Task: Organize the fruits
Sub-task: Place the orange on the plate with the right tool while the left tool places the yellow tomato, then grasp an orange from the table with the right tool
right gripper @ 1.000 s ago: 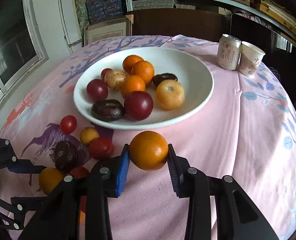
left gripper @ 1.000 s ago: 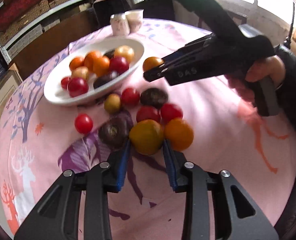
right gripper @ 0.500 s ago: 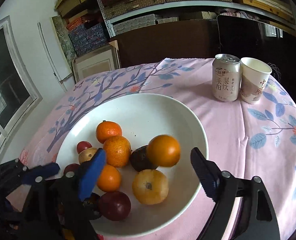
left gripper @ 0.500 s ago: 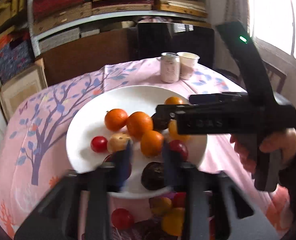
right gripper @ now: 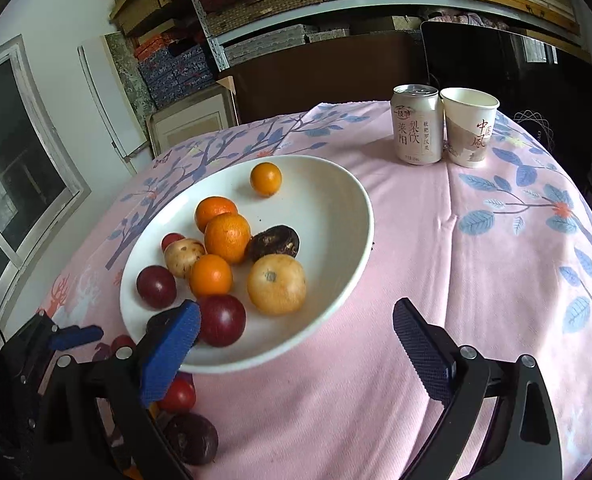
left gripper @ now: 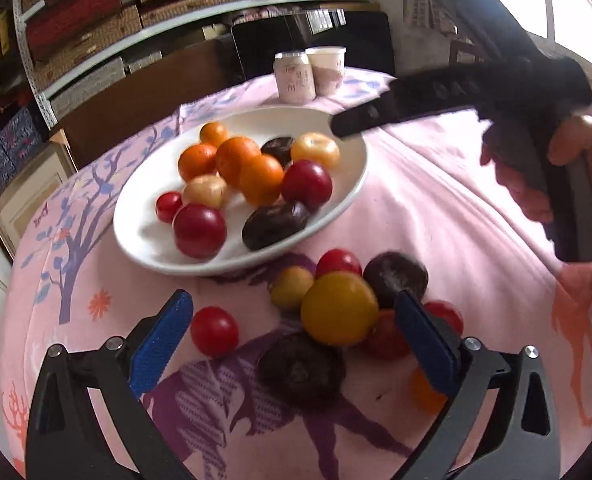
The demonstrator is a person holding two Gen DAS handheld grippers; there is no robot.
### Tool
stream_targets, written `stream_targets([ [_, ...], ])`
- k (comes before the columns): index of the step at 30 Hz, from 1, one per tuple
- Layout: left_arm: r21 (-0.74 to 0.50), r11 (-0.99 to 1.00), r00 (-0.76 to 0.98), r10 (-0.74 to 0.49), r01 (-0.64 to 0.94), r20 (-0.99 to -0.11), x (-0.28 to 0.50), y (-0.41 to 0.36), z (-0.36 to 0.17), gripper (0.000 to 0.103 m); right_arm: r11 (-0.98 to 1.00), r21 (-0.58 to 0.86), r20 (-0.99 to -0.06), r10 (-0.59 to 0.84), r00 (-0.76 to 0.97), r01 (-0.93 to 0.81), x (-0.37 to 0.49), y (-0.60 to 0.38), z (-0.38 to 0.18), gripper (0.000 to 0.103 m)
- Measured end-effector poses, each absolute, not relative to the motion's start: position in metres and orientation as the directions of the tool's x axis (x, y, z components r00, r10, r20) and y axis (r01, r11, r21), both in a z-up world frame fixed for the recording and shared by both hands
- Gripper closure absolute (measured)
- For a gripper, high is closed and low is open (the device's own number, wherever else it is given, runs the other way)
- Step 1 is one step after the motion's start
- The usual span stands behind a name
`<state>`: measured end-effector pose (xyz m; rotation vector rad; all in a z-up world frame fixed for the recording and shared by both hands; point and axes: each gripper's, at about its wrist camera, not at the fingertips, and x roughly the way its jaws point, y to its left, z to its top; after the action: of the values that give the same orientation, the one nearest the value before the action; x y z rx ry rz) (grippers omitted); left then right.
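Observation:
My left gripper hovers over the loose fruit on the pink tablecloth, its jaws opening. A big yellow fruit sits between the blue pads, and neither pad touches it. Around it lie red tomatoes, dark plums and a small yellow fruit. My right gripper is above the near rim of the white plate, jaws opening and holding nothing. A small orange rests alone at the plate's far side, apart from the other fruit. In the left wrist view the right gripper reaches over the plate.
A drink can and a paper cup stand together behind the plate. A person's hand holds the right gripper at the right. The left gripper's blue pad shows at the lower left. Shelves with boxes line the wall behind the round table.
The right gripper carried its orange over the plate and opened; the orange now lies at the far side. The left jaws opened off the yellow fruit, and that view swung up and back down.

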<state>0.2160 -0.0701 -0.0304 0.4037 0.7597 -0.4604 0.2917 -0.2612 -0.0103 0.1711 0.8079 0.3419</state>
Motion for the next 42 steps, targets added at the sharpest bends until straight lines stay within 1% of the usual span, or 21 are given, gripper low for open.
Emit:
stream_targets([
  [1,0.171,0.829,0.622,-0.248,0.533,-0.742,0.219,-0.072,-0.032,0.013,0.93,0.278,-0.676,0.366,0.639,-0.239,0.286,-0.263,-0.01,0.005],
  [2,0.121,0.833,0.601,-0.282,0.54,-0.748,0.222,-0.07,-0.033,0.03,0.929,0.279,-0.676,0.37,0.637,-0.244,0.281,-0.265,-0.01,0.005],
  [3,0.074,0.83,0.57,-0.312,0.553,-0.76,0.224,-0.07,-0.034,0.057,0.929,0.277,-0.678,0.371,0.635,-0.247,0.275,-0.266,-0.01,0.005],
  [4,0.056,0.836,0.558,-0.312,0.545,-0.769,0.225,-0.07,-0.035,0.06,0.928,0.275,-0.678,0.373,0.633,-0.253,0.268,-0.267,-0.01,0.005],
  [6,0.077,0.82,0.565,-0.32,0.568,-0.761,0.218,-0.069,-0.033,0.067,0.925,0.267,-0.677,0.38,0.63,-0.271,0.256,-0.267,-0.009,0.005],
  [10,0.054,0.81,0.565,-0.358,0.584,-0.743,0.208,-0.066,-0.017,0.067,0.927,0.226,-0.67,0.372,0.643,-0.301,0.24,-0.263,-0.002,0.005],
  [13,0.063,0.826,0.601,-0.354,0.561,-0.716,0.208,-0.061,-0.007,0.067,0.927,0.223,-0.658,0.371,0.656,-0.301,0.24,-0.262,0.003,0.005],
  [18,0.044,0.88,0.645,-0.311,0.472,-0.698,0.238,-0.055,0.001,0.067,0.912,0.286,-0.65,0.41,0.64,-0.294,0.24,-0.266,0.002,0.005],
  [21,0.034,0.89,0.653,-0.307,0.455,-0.693,0.257,-0.056,0.0,0.067,0.91,0.275,-0.655,0.413,0.633,-0.309,0.233,-0.258,0.001,0.005],
  [26,0.019,0.903,0.663,-0.301,0.43,-0.685,0.275,-0.057,-0.001,0.067,0.897,0.266,-0.66,0.437,0.611,-0.353,0.216,-0.242,-0.001,0.005],
  [27,0.016,0.911,0.672,-0.292,0.411,-0.681,0.278,-0.056,-0.001,0.056,0.892,0.266,-0.663,0.444,0.602,-0.365,0.212,-0.238,-0.001,0.005],
  [28,0.012,0.92,0.68,-0.281,0.393,-0.677,0.28,-0.054,-0.001,0.019,0.891,0.259,-0.666,0.444,0.599,-0.373,0.207,-0.234,-0.002,0.005],
  [29,0.002,0.927,0.688,-0.278,0.376,-0.67,0.281,-0.051,0.0,0.004,0.889,0.252,-0.668,0.445,0.596,-0.381,0.203,-0.231,-0.002,0.005],
  [31,-0.013,0.933,0.717,-0.285,0.359,-0.636,0.277,-0.042,0.006,0.005,0.879,0.247,-0.677,0.458,0.576,-0.409,0.193,-0.223,-0.005,0.005],
  [32,-0.014,0.931,0.715,-0.289,0.364,-0.636,0.276,-0.04,0.009,0.005,0.876,0.244,-0.684,0.46,0.566,-0.416,0.189,-0.219,-0.007,0.005],
  [37,-0.005,0.94,0.693,-0.255,0.341,-0.674,0.261,-0.016,0.01,0.004,0.869,0.203,-0.743,0.437,0.508,-0.451,0.171,-0.193,-0.024,0.005],
  [39,0.026,0.942,0.68,-0.222,0.334,-0.699,0.252,-0.007,0.004,0.004,0.866,0.175,-0.759,0.422,0.496,-0.469,0.166,-0.18,-0.029,0.005],
  [42,0.105,0.943,0.677,-0.148,0.317,-0.721,0.242,0.007,-0.01,0.004,0.871,0.143,-0.778,0.392,0.49,-0.469,0.162,-0.166,-0.034,0.005],
])
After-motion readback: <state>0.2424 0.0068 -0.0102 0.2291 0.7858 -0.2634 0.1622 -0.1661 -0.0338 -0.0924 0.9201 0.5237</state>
